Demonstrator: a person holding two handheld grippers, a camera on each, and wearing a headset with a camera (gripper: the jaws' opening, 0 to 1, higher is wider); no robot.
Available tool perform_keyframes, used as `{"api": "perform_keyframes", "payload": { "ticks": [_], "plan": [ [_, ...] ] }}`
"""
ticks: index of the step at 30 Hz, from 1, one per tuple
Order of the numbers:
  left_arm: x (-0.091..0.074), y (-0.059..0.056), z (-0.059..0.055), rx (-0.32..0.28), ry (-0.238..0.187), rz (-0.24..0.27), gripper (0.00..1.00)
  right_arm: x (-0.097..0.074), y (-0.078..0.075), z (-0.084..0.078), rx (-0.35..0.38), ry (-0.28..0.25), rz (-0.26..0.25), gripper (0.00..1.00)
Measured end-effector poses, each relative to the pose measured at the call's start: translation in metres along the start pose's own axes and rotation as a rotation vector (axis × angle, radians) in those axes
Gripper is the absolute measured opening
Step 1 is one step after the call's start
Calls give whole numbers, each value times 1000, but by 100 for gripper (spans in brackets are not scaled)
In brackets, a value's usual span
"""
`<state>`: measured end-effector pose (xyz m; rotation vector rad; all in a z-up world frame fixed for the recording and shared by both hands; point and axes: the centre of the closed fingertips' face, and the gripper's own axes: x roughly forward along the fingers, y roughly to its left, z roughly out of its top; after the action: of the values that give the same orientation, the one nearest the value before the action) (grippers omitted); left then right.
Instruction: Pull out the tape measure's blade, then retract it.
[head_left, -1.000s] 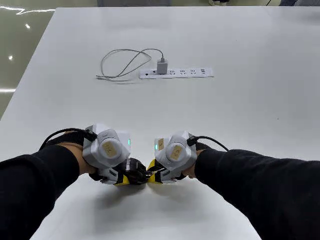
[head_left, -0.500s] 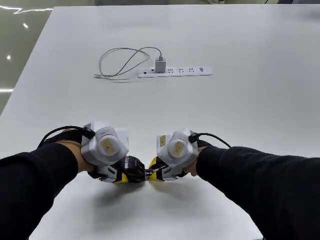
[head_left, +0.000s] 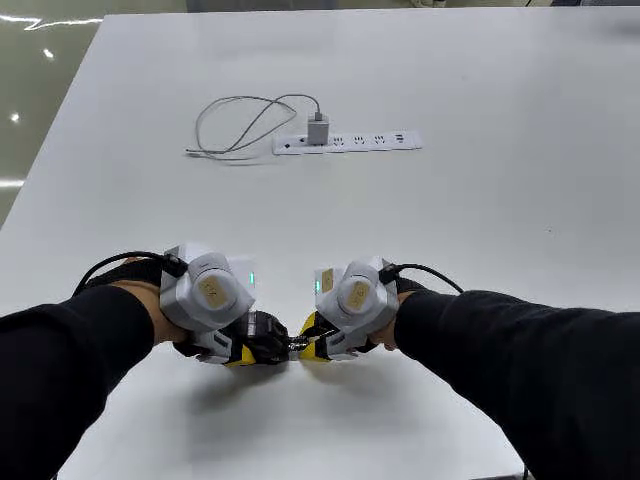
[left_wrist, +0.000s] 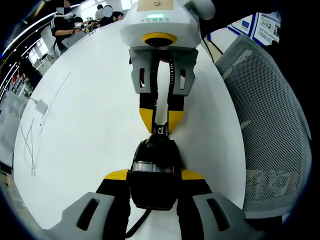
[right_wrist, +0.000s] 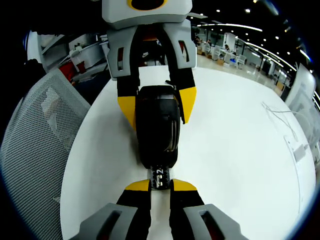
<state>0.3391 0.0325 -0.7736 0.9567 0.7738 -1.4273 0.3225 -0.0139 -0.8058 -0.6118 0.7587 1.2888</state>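
Your left gripper (left_wrist: 155, 176) clamps the tape measure (left_wrist: 152, 157) at lower centre of frame to anchor it. Your right gripper (right_wrist: 160, 186) pinches the barely-out blade (right_wrist: 159, 175) tip, set for pulling.

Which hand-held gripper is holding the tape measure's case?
The left hand-held gripper clamps the black case; the right hand-held gripper pinches the blade.

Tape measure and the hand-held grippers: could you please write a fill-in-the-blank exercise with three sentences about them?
1. The tape measure's body, held by the left hand-held gripper, is ____ in colour.
2. The right hand-held gripper pinches the blade, where the digit ____ shows.
3. The jaw tips of both hand-held grippers are ____.
Missing words: black; 2; yellow.
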Motion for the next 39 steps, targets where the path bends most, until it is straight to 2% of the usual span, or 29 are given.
{"api": "perform_keyframes", "payload": {
  "ticks": [39],
  "plan": [
    [0, 0, 0, -3, 8, 8, 30, -11, -3, -15, 26, 20, 4, 9]
  ]
}}
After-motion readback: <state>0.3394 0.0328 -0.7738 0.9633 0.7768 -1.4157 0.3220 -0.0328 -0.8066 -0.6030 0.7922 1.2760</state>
